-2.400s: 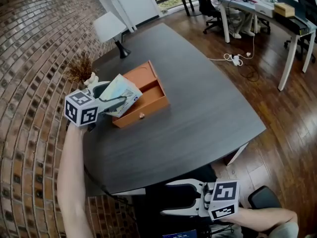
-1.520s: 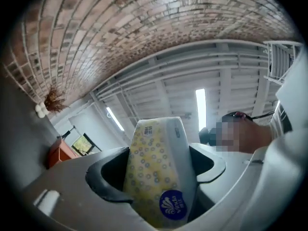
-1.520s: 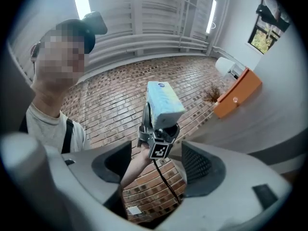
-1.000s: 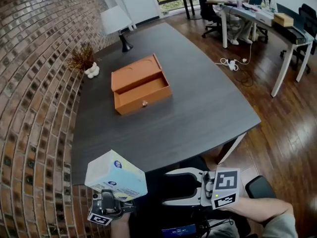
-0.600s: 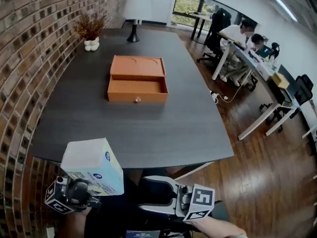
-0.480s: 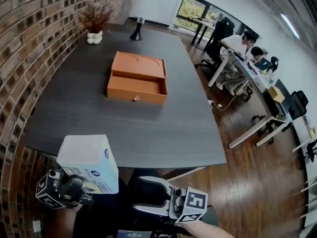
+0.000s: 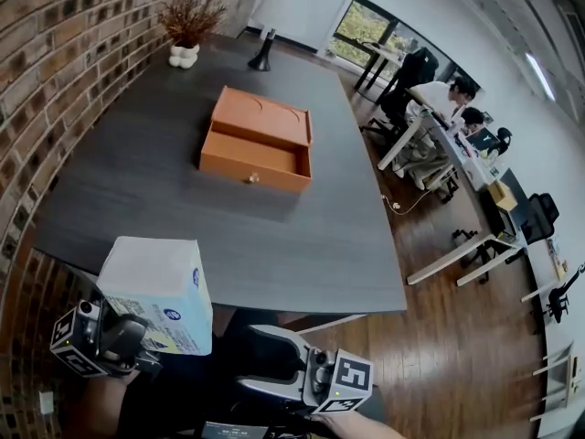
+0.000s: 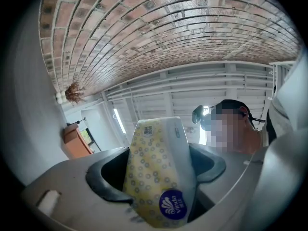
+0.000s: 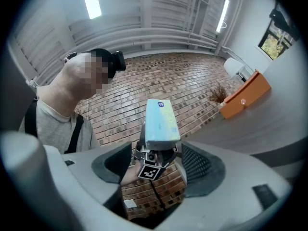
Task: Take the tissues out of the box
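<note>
**Tissue pack is up in the left claw, far from the box**

A red brick wall runs along the 9 o'clock side. Next to it is a big dark grey wooden table. On the table, toward 12 o'clock, sits a flat orange box with its drawer pulled open.

The soft pale blue and yellow tissue pack is at 7 o'clock, off the near edge of the table and well apart from the box. The left gripper holds it up from below, with both jaws pressed on the sides of the pack (you can see the round blue sticker near the bottom).

The right gripper is at 6 o'clock, near the left one. Its jaws stand wide apart and hold nothing.

A black table lamp stands at the far end at 12 o'clock. A small brown dry plant in a white pot sits at 11 o'clock by the wall.
</note>
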Available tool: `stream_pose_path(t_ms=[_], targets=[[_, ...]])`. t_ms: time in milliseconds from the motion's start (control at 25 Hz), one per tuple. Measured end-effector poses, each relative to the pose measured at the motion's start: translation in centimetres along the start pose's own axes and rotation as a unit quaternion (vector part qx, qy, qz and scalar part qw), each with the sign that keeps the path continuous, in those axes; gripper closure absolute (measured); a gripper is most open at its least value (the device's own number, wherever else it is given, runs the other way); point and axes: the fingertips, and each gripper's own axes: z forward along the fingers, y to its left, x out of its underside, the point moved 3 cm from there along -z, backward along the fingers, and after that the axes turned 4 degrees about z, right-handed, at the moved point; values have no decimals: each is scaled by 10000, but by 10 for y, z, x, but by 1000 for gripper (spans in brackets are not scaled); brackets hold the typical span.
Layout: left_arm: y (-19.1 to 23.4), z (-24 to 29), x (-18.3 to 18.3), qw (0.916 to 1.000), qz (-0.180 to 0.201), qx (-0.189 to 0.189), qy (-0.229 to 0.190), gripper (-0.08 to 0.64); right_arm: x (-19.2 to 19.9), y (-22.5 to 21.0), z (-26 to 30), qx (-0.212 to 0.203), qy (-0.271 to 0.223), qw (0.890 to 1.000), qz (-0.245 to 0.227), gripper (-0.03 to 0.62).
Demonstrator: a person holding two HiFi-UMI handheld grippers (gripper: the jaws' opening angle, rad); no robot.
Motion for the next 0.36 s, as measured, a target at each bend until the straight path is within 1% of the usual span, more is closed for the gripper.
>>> stream_pose_path(t_ms=[360], targets=[[4,-11,2,9999,31,-58,95,187,4,2,5,-26,14,10000,-10,267]])
